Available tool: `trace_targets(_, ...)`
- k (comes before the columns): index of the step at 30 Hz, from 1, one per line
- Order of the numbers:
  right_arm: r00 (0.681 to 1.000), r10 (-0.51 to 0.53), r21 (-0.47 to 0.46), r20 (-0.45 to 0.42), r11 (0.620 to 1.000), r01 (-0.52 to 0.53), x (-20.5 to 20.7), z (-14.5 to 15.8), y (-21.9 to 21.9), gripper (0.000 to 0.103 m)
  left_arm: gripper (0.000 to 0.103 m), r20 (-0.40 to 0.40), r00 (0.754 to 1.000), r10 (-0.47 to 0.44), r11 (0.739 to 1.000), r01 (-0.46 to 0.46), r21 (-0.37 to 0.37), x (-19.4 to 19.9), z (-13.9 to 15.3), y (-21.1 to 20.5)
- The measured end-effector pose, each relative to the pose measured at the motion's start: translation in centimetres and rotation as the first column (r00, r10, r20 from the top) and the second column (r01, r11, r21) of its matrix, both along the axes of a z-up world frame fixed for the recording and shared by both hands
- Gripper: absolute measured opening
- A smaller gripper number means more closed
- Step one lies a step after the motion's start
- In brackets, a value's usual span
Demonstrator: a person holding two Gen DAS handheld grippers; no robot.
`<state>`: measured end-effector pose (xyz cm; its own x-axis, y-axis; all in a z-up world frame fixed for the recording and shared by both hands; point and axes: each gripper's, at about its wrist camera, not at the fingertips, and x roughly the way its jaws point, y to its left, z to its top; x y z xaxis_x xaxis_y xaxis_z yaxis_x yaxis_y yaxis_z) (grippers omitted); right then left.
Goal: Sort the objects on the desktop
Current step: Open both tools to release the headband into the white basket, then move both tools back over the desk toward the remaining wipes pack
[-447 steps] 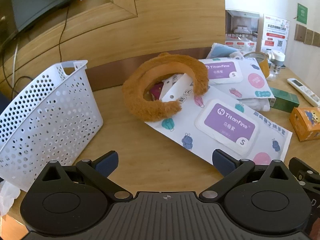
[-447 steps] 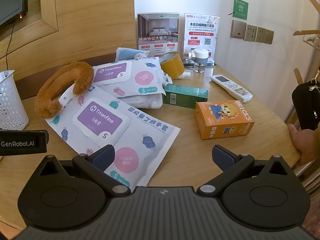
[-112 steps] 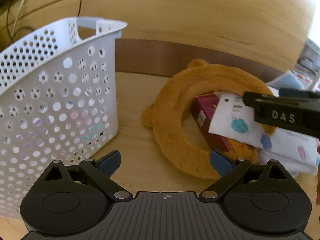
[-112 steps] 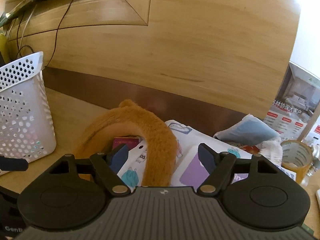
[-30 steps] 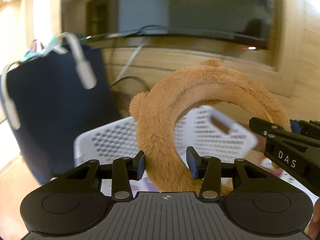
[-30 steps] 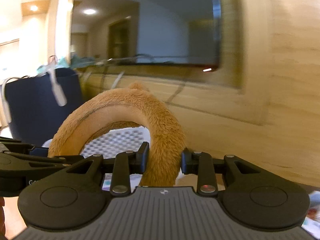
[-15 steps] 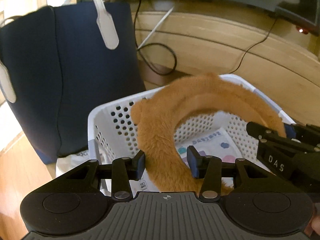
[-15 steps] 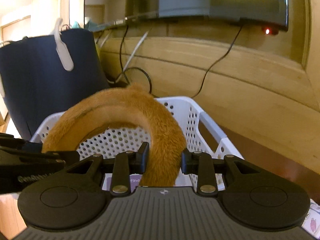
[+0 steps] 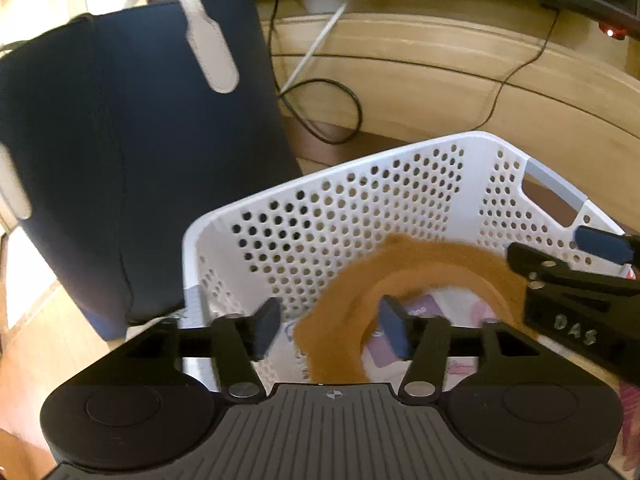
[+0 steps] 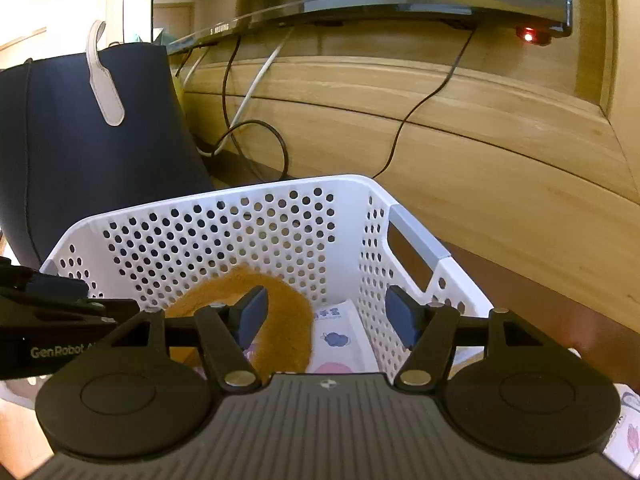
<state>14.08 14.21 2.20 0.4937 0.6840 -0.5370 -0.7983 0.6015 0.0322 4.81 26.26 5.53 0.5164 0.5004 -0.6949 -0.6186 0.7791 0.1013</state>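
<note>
Brown plush is what catches the eye: the furry headband (image 9: 404, 276) lies down inside the white perforated basket (image 9: 360, 200), on top of the printed wipe packs (image 10: 340, 336) already on the basket floor. Both tools hang just above the basket's open top, which suits a drop rather than a careful set-down; the soft band needs no gentle landing. The left gripper (image 9: 328, 328) has its blue pads spread, with nothing between them but air above the band's near end. The right gripper (image 10: 326, 318) is likewise parted and grips nothing; the band's other end curves below and between its fingers without touching them, as far as I can judge.

Relative to the basket, the headband rests as an arch roughly flat on the packs, its crown toward the far perforated wall and its two ends toward the near rim under the tools. Its long axis seems to run from the near rim to the far wall, though blur on the plush makes the exact tilt hard to tell. A navy tote bag (image 9: 132, 152) stands just beside the basket's left wall.
</note>
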Motion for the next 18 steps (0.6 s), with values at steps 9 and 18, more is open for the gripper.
trace_targets(9,0.995,-0.101,0.086,0.015,0.991,0.099,-0.8,1.8,-3.7,0.084,0.088,0.090,0.995,-0.048,0.996,0.040,0.083,-2.3,2.6,-2.2)
trace_targets(18,0.954,-0.299,0.129,0.010,0.947,0.295,-2.8,0.1,-13.3,0.087,0.092,0.142,0.946,-0.290,0.954,0.275,0.118,-1.5,2.4,-9.3)
